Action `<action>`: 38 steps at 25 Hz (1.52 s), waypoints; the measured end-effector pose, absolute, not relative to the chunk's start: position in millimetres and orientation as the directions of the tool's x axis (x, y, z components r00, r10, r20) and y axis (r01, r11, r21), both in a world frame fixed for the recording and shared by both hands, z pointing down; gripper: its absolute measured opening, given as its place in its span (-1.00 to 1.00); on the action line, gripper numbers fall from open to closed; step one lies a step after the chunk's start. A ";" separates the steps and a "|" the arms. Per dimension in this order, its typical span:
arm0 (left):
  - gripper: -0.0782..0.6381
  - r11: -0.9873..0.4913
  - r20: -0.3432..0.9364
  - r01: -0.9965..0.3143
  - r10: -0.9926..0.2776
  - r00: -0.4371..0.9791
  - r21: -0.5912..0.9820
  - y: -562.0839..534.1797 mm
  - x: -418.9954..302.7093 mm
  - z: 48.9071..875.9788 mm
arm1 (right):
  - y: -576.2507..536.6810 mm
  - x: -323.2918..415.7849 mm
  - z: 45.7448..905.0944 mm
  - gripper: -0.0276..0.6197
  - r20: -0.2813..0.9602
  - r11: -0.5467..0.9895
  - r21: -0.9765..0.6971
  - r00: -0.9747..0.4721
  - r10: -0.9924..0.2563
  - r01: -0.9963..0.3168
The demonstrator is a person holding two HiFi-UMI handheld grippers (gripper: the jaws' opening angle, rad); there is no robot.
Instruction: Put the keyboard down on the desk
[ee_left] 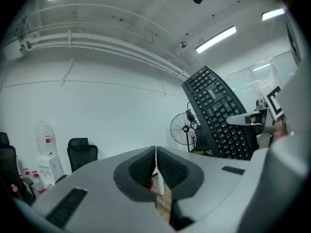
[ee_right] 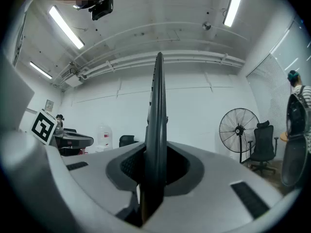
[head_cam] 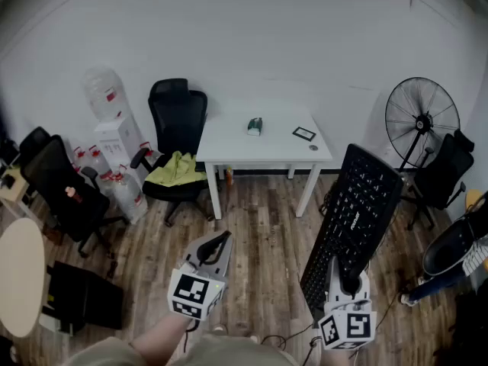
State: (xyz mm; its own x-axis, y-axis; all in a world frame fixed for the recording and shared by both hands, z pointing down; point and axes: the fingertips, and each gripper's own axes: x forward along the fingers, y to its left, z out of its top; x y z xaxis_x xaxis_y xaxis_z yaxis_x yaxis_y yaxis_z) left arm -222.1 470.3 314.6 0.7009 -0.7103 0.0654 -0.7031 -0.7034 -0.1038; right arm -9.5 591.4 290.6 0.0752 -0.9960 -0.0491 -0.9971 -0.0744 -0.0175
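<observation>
**Item 1, keyboard** (head_cam: pixel 354 219): black, full-size. I hold it in the air by its near end in my right tongs (head_cam: pixel 345 280). It rises up and away from their tips, with the key side turned toward my left tongs (head_cam: pixel 216 244). In the right gripper view I see it edge-on between the jaws, with both pads pressed against it. It is well apart from the desk.

**Item 2, left tongs:** jaws closed together with nothing between them. They are level with the right tongs, off to their left, and do not touch the keyboard.

**Item 3, desk** (head_cam: pixel 229 139): white, set against the wall well ahead of both tongs. It carries:
- a small green object (head_cam: pixel 255 126)
- a dark flat rectangular item (head_cam: pixel 304 133)
- a small round thing (head_cam: pixel 313 148) near the corner on the right tongs' side

**Item 4, surroundings:**
- wooden floor (head_cam: pixel 259 227) below both tongs
- black office chair (head_cam: pixel 177 120) left of the desk, with a yellow-green cloth (head_cam: pixel 177 170) on its seat
- water dispenser (head_cam: pixel 114 132) further left
- standing fan (head_cam: pixel 421 120) beyond the keyboard's far end, to the right
</observation>
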 end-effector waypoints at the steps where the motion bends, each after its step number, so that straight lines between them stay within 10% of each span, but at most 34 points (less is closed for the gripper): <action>1: -0.71 -0.706 0.067 -0.700 -0.707 0.704 -0.105 470.6 -221.9 315.8 | 591.2 -9.5 292.0 -0.65 -0.049 -0.077 -0.015 0.078 -0.996 -0.997; 38: -0.71 -0.708 0.116 -0.701 -0.706 0.699 -0.089 410.8 -182.6 375.0 | 539.8 47.4 355.8 -0.65 0.028 -0.100 -0.135 0.097 -0.995 -0.986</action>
State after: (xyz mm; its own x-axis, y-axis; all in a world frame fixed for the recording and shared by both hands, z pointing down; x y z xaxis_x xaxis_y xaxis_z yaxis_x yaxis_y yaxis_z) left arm -182.6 410.8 375.0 0.6986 -0.7061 0.1159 -0.7007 -0.7079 -0.0889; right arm 47.4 539.8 355.8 0.0972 -0.9949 0.0276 -0.9857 -0.1001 -0.1352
